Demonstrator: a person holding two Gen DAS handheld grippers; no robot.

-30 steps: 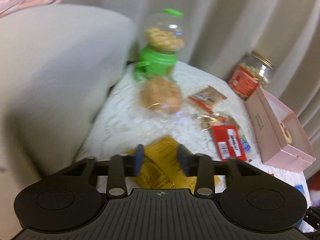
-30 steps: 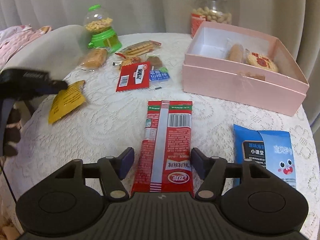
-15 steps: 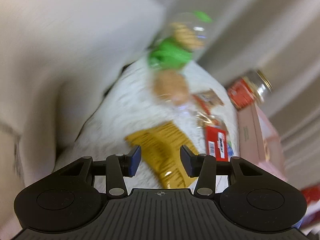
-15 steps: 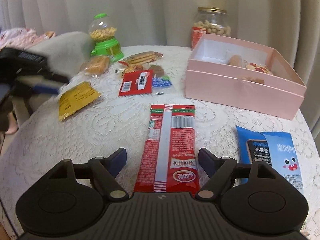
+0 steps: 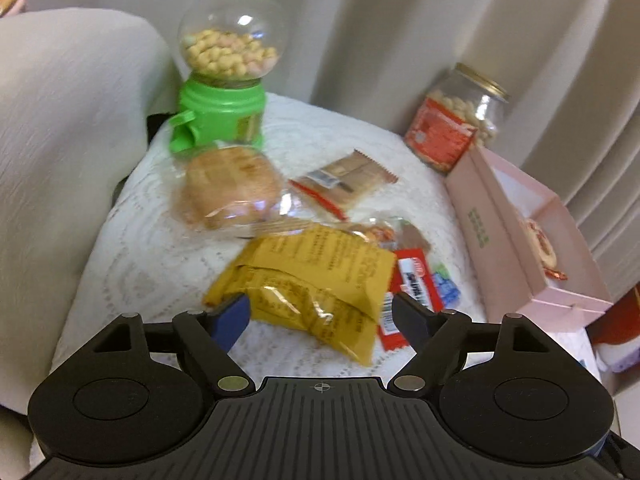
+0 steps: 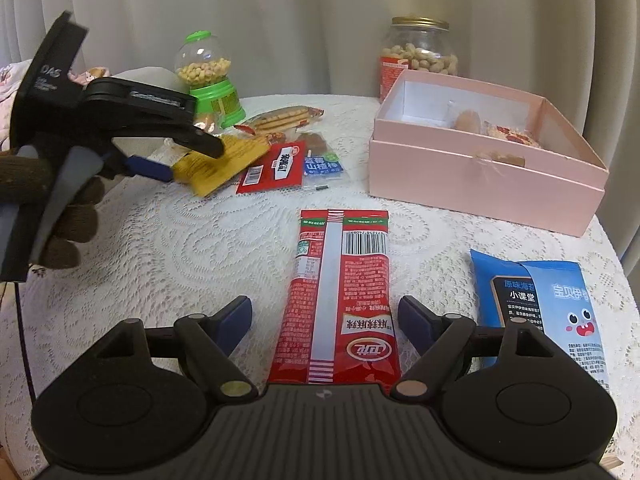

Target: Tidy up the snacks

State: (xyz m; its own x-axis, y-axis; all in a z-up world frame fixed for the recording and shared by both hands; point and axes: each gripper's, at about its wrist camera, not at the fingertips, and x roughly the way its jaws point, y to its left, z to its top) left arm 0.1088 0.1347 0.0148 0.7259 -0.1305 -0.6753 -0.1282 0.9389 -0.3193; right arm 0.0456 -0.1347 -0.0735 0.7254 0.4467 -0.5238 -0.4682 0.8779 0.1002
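Observation:
A yellow snack packet (image 5: 316, 276) lies crumpled on the lace-covered table (image 6: 200, 248), its edge over a small red packet (image 5: 412, 292). My left gripper (image 5: 320, 308) straddles it with the jaws opening, the fingers wide on either side and not squeezing it. In the right wrist view the same left gripper (image 6: 190, 160), held by a gloved hand (image 6: 68, 224), sits at the yellow packet (image 6: 224, 160). My right gripper (image 6: 324, 312) is open around the near end of a long red packet (image 6: 344, 300), pads clear of it. The open pink box (image 6: 480, 176) holds a few snacks.
A green gumball dispenser (image 5: 224, 80), a wrapped bun (image 5: 232, 192), a cracker packet (image 5: 348, 180) and a peanut jar (image 5: 456, 128) stand toward the back. A blue packet (image 6: 540, 308) lies right of the right gripper. A pale cushion (image 5: 60, 140) borders the table's left edge.
The left gripper moved right with the yellow packet, which now rests against the small red packets, and its jaws sprang wide. The right gripper's jaws spread wider around the long red packet.

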